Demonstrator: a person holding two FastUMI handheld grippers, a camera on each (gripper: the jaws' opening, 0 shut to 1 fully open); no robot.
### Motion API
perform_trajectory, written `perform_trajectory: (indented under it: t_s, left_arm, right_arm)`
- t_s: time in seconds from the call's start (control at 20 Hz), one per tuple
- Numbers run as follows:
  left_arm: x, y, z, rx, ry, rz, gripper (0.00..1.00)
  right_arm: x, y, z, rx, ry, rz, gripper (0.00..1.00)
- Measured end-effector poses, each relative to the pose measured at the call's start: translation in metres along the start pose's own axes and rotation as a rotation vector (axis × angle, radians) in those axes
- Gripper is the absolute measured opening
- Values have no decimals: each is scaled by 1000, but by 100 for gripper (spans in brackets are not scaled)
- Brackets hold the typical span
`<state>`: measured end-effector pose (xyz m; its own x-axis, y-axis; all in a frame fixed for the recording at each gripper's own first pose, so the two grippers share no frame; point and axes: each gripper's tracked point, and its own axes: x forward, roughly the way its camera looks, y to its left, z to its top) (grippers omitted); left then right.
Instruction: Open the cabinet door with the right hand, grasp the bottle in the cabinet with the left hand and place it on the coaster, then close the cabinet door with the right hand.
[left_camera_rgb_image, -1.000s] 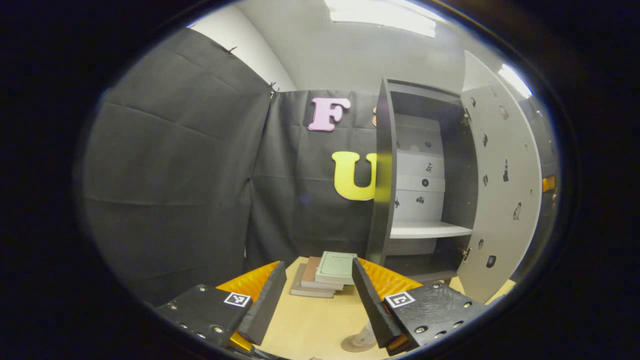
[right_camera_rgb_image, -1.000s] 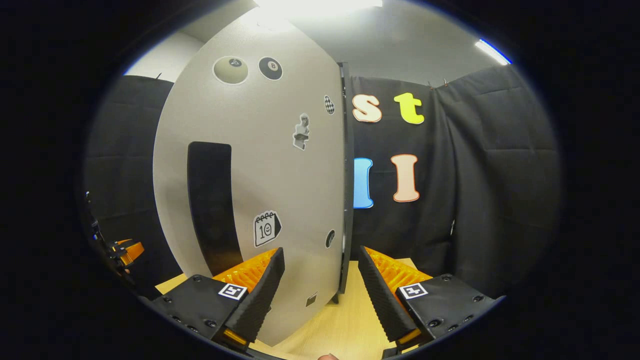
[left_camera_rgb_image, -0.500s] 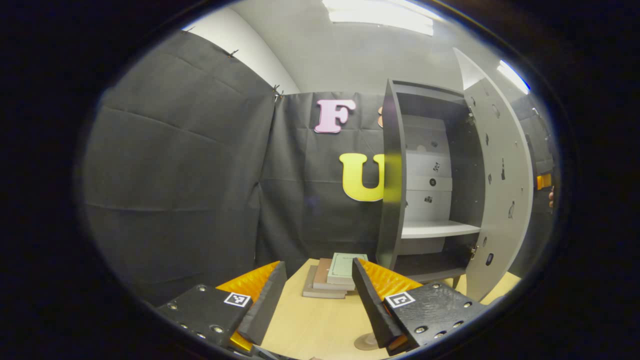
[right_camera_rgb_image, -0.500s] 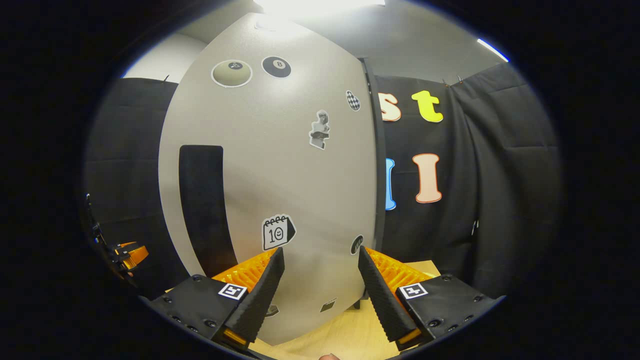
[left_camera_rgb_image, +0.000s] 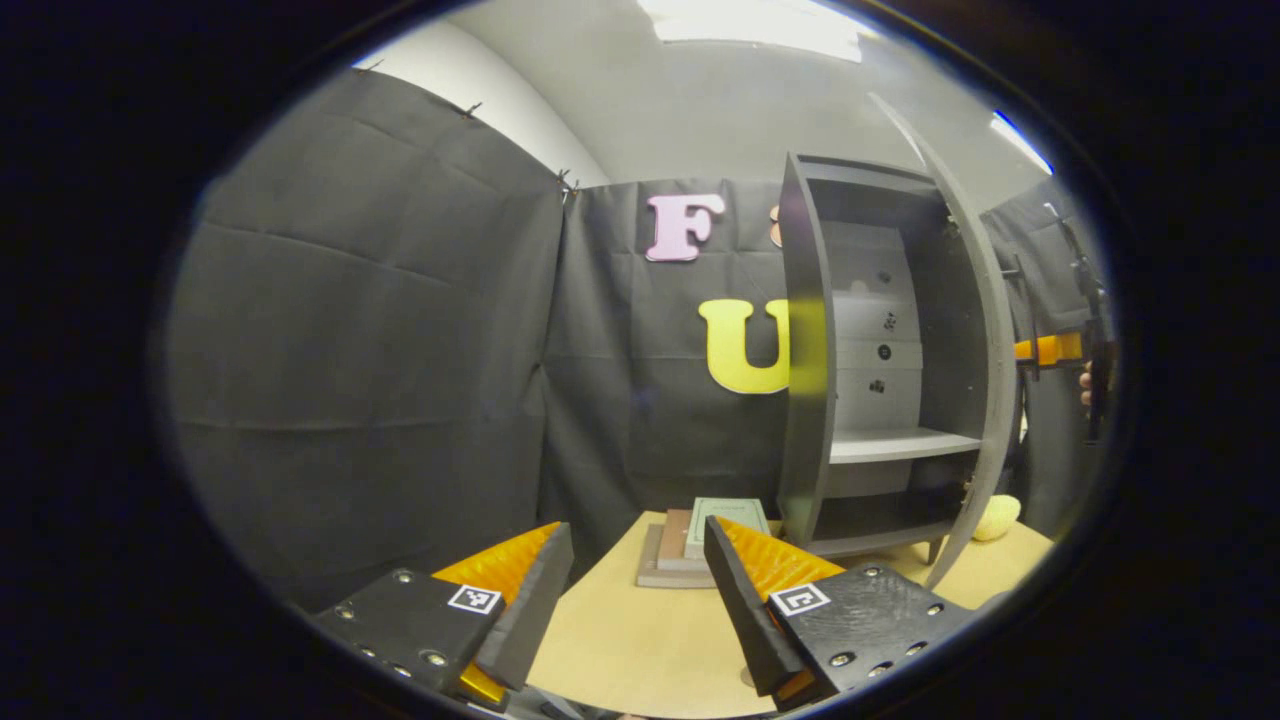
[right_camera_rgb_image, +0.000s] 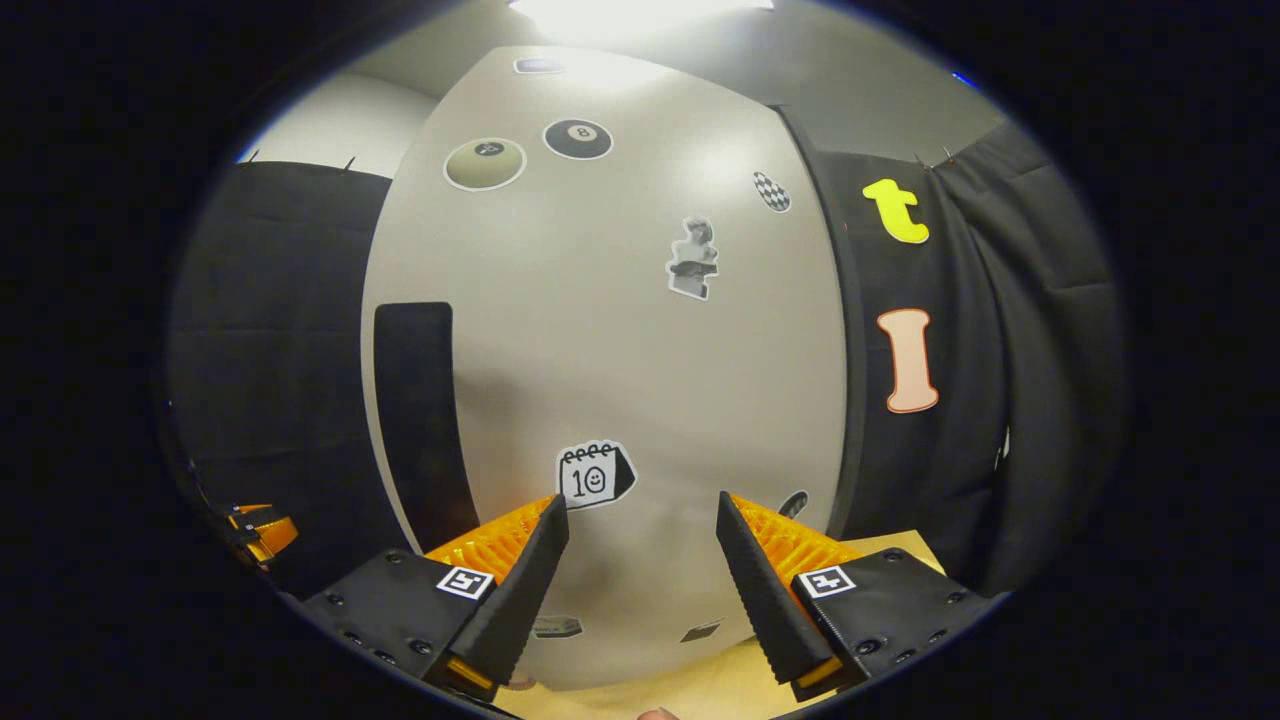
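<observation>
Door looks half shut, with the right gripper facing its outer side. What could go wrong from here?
1. The right gripper is open and faces the flat cabinet door, away from the dark handle; a push might slide off.
2. The left gripper hangs open before the cabinet; the swinging door could clip it.
3. The stack of books lies by the cabinet's front corner and might be nudged.

1. A black eight-ball sticker (right_camera_rgb_image: 578, 139) near the top of the grey cabinet door (right_camera_rgb_image: 620, 360) bears the numeral 8.
2. Lower on that door, a calendar sticker (right_camera_rgb_image: 594, 475) reads 10 above a smiley.
</observation>
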<state>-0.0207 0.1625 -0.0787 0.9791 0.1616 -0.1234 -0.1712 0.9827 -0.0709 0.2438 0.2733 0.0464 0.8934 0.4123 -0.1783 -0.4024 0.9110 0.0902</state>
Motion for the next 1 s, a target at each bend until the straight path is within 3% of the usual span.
perform_trajectory:
  t_s: [0.5,0.55,0.6,0.8,0.85,0.95,1.0]
  left_arm:
    - [-14,39,4,-22,-8,48,80]
    - [-15,42,3,-26,-4,53,80]
    - [-15,47,-1,-29,2,57,80]
    - [-15,52,-6,-38,15,58,80]
    - [-14,52,-6,-33,15,56,80]
    - [-13,52,-6,-20,12,53,80]
    - [-12,50,-4,-15,10,52,80]
  right_arm:
    - [61,28,9,29,-37,-34,95]
    - [66,29,9,29,-42,-38,90]
    - [70,29,9,31,-44,-44,95]
    - [88,33,6,67,-42,-54,95]
    - [93,36,4,80,-37,-50,91]
    - [101,38,4,85,-37,-56,97]
    - [105,38,4,84,-37,-63,90]
